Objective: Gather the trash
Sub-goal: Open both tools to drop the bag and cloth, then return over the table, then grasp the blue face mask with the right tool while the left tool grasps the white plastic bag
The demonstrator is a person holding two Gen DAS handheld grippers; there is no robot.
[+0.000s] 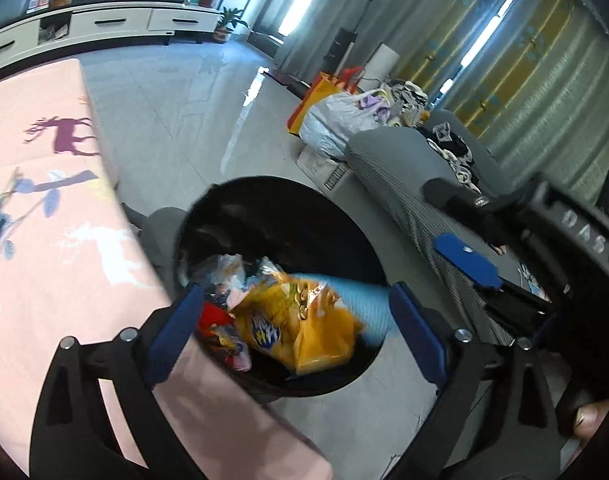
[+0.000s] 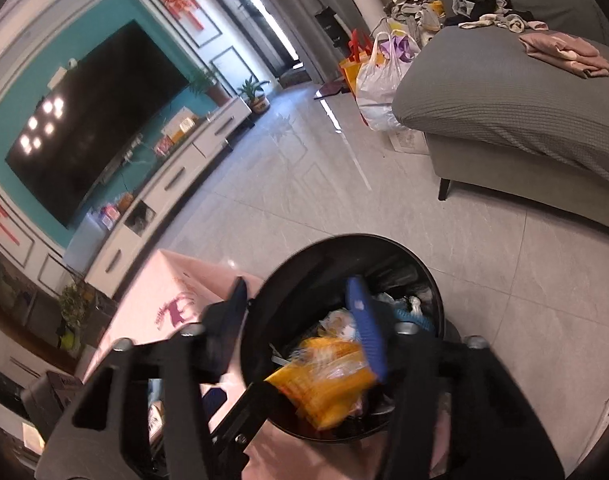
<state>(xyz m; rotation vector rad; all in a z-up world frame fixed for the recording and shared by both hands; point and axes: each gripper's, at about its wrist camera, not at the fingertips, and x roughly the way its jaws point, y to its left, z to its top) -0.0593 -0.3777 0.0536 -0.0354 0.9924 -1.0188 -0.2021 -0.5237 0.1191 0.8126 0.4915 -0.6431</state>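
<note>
A black round trash bin (image 1: 288, 208) stands on the floor beside the pink table; it also shows in the right wrist view (image 2: 368, 248). It holds several wrappers. A yellow snack bag (image 1: 300, 320) lies on top of the trash, blurred, and shows in the right wrist view (image 2: 328, 384) too. My left gripper (image 1: 292, 332) is open above the bin with nothing between its blue pads. My right gripper (image 2: 304, 332) is open above the bin's rim, and also shows at the right of the left wrist view (image 1: 468, 258).
The pink table (image 1: 52, 240) with deer prints lies left of the bin. A grey sofa (image 2: 504, 108) with clothes stands to the right. Filled plastic bags (image 2: 380, 80) sit on the tiled floor. A TV and white cabinet (image 2: 176, 168) line the far wall.
</note>
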